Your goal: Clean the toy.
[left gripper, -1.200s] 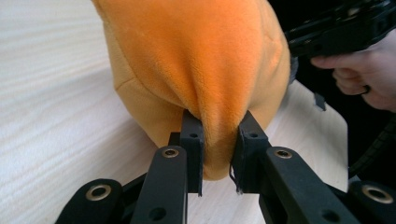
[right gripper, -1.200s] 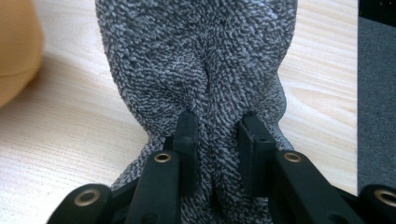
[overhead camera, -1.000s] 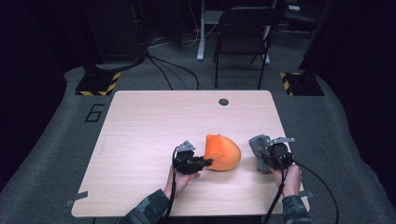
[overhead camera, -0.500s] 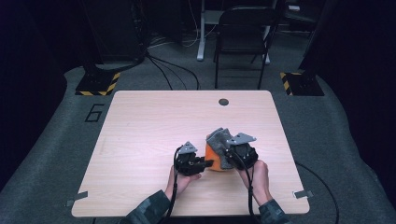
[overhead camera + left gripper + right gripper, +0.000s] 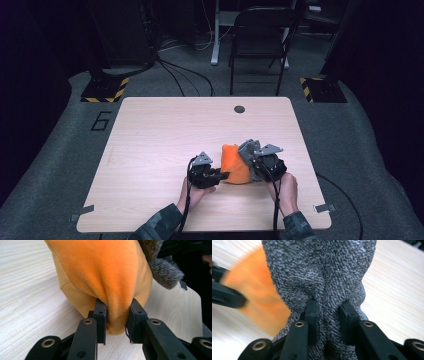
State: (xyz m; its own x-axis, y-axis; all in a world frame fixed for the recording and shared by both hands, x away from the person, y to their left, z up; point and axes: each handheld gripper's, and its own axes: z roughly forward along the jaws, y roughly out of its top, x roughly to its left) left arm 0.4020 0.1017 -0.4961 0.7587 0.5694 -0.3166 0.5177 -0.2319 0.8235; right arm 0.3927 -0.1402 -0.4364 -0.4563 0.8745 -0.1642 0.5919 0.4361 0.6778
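From the high view, an orange plush cloth (image 5: 234, 165) sits bunched on the near right part of the wooden desk (image 5: 160, 135), with a grey terry cloth (image 5: 248, 150) touching its right side. The left tongs (image 5: 223, 175) reach in from the left and meet the orange cloth's lower edge, while the right tongs (image 5: 255, 167) sit against the grey cloth; a hand (image 5: 192, 194) and a hand (image 5: 284, 189) come in from the bottom edge behind them. A black chair (image 5: 260, 35) stands on the floor beyond the desk, and a small dark grommet hole (image 5: 239, 109) lies near the desk's far edge. In the left gripper view, the left tongs (image 5: 116, 315) are closed on a fold of the orange plush cloth (image 5: 105, 272), both pads pressing into it, the cloth resting on the desk (image 5: 27, 295) and the grey terry cloth (image 5: 162, 270) beside it at upper right. In the right gripper view, the right tongs (image 5: 328, 315) are clamped on a pinched ridge of the grey terry cloth (image 5: 322, 270), the orange plush cloth (image 5: 254, 290) blurred just behind it at left.
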